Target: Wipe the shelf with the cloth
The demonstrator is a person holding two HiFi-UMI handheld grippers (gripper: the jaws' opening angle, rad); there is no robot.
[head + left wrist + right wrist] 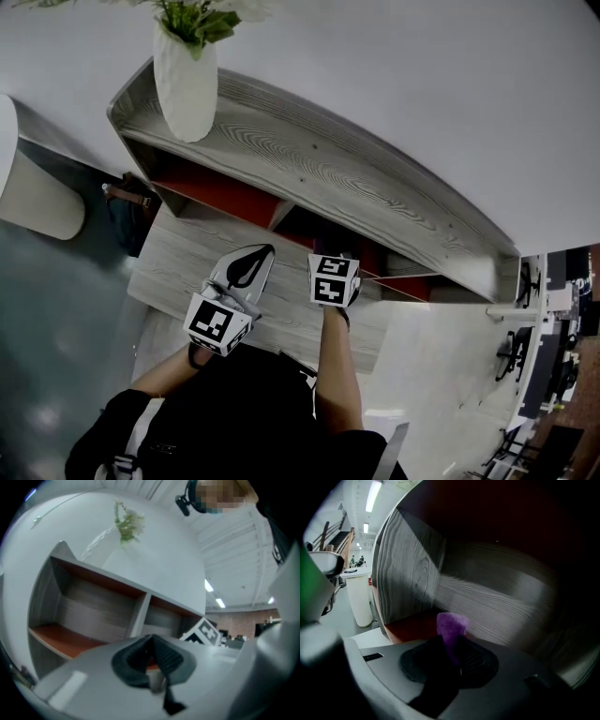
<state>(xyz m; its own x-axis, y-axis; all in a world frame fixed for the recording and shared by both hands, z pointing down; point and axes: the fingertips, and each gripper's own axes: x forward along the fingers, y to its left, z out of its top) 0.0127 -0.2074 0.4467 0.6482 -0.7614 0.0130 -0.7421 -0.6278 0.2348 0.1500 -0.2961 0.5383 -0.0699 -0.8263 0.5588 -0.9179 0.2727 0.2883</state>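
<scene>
The shelf (309,164) is grey wood with red compartment floors. My right gripper (452,651) is shut on a purple cloth (451,624), whose tip sticks up past the jaws. It is inside a dark compartment, just above the red floor (412,626) and facing the grey back wall (487,597). In the head view only its marker cube (333,278) shows at the compartment mouth; the jaws and the cloth are hidden there. My left gripper (251,265) hangs over the lower ledge (187,258), outside the shelf. It (152,656) is shut with nothing in it.
A white vase (186,82) with green leaves stands on the shelf top at the left end. A divider (139,613) separates the two compartments that the left gripper view shows. A brown-handled dark object (129,211) sits on the floor left of the shelf.
</scene>
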